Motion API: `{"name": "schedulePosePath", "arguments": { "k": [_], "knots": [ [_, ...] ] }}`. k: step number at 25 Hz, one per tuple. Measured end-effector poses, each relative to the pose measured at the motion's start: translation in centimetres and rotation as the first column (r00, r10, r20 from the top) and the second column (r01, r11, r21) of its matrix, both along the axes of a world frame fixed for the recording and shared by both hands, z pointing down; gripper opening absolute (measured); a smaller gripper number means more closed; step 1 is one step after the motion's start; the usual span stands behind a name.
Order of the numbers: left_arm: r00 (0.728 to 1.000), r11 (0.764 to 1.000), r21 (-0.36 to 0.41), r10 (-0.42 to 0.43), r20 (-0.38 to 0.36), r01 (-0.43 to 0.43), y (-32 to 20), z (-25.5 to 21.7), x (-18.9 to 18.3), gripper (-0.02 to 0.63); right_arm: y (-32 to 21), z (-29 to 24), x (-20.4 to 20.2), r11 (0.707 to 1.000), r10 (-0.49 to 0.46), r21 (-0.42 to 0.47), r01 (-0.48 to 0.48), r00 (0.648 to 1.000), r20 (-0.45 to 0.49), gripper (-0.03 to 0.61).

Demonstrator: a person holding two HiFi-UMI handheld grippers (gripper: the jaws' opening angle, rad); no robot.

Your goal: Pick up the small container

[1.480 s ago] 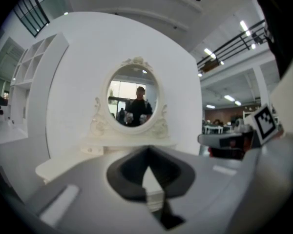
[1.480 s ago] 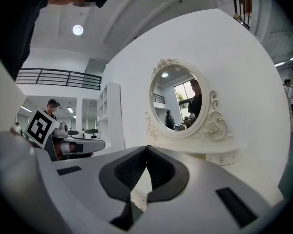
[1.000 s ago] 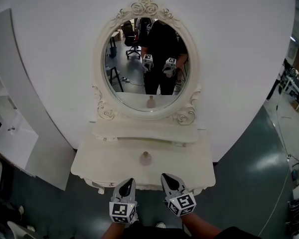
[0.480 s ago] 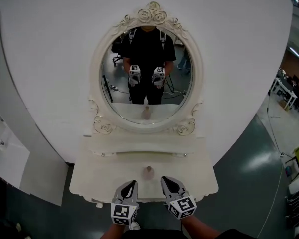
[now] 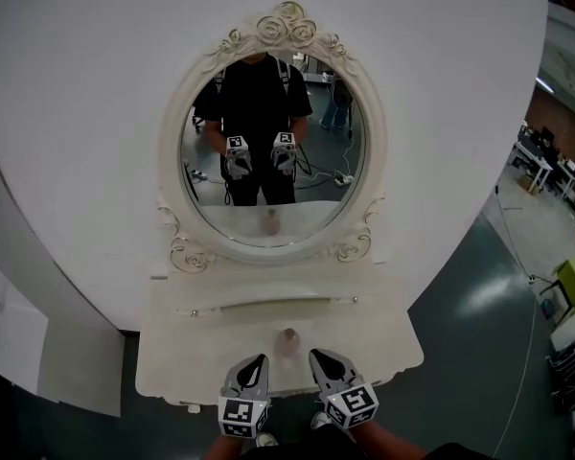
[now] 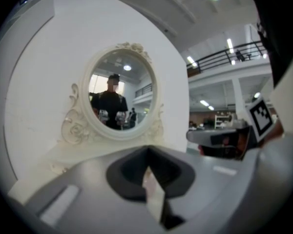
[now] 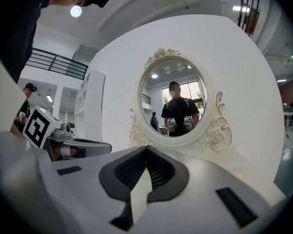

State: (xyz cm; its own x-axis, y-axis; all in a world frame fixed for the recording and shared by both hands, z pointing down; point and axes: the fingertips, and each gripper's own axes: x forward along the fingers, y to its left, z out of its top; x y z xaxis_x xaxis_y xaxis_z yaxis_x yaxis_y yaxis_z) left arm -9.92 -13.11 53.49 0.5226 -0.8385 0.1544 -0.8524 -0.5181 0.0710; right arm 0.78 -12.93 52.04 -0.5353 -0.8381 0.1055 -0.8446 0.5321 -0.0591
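The small container (image 5: 288, 338), a pale pinkish pot with a knob lid, stands on the top of the cream dressing table (image 5: 182, 348), near its front edge. My left gripper (image 5: 259, 359) and right gripper (image 5: 317, 356) hang side by side just short of that edge. The container lies between and slightly beyond their tips, apart from both. Each gripper is shut with nothing in it. In the left gripper view the left gripper (image 6: 147, 149) has its jaws together, as does the right gripper (image 7: 146, 147) in the right gripper view. Neither gripper view shows the container.
An oval mirror (image 5: 268, 151) in a carved cream frame stands behind the table against a white curved wall (image 5: 96, 84) and reflects the person and both grippers. A raised shelf (image 5: 268, 290) runs under the mirror. Dark floor (image 5: 479, 286) lies to the right.
The table and mirror have drawn closer and shifted in view. The container now sits nearer to the gripper tips. Both grippers stay shut.
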Motion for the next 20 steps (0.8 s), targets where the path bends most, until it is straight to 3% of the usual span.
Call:
{"name": "schedulePosePath", "arguments": {
  "k": [7, 20],
  "knots": [
    [1.0, 1.0, -0.009, 0.0, -0.004, 0.0, -2.2, 0.1, 0.8, 0.006, -2.3, 0.6, -0.2, 0.999, -0.047, 0.021, 0.049, 0.997, -0.053, 0.006],
    [0.997, 0.998, -0.026, -0.064, 0.036, 0.065, -6.9, 1.2, 1.4, 0.007, -6.3, 1.5, 1.5, 0.997, -0.07, -0.016, 0.07, 0.997, -0.032, 0.006]
  ]
}}
